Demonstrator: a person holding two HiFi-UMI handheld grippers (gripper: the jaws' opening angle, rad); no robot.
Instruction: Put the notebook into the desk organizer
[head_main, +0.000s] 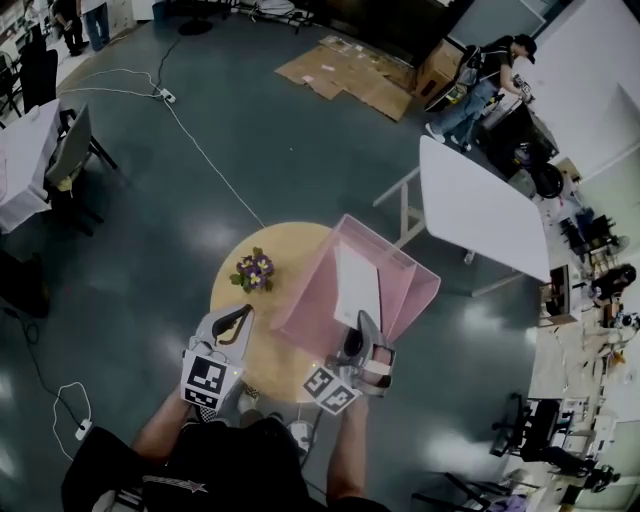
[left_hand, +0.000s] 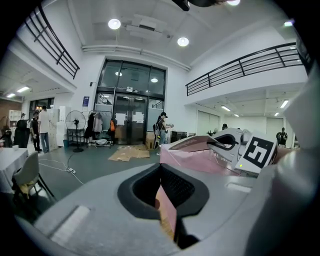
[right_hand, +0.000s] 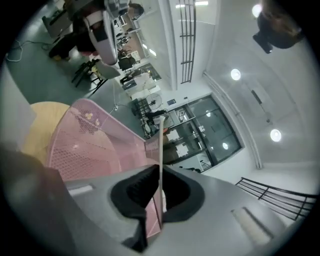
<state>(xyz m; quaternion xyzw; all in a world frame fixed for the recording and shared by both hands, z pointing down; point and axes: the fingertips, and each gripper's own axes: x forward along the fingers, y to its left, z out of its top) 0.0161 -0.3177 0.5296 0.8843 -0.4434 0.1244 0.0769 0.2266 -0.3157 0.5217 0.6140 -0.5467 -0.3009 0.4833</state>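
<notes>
Notebook (right_hand: 161, 145) edge-on in grip of right tongs (right_hand: 159, 172)

Colour check: table top and tools.
I note a pink mesh desk organizer (head_main: 305, 300), a white notebook (head_main: 357, 285), a tan wooden table (head_main: 285, 245) and purple flowers (head_main: 254, 270) with green leaves. The left gripper (head_main: 243, 315) and right gripper (head_main: 366, 322) are grey with black-and-white square markers. The floor (head_main: 200, 150) is dark grey.

Right tongs (right_hand: 159, 182) clamped; left tongs (left_hand: 164, 187) unclear.
</notes>
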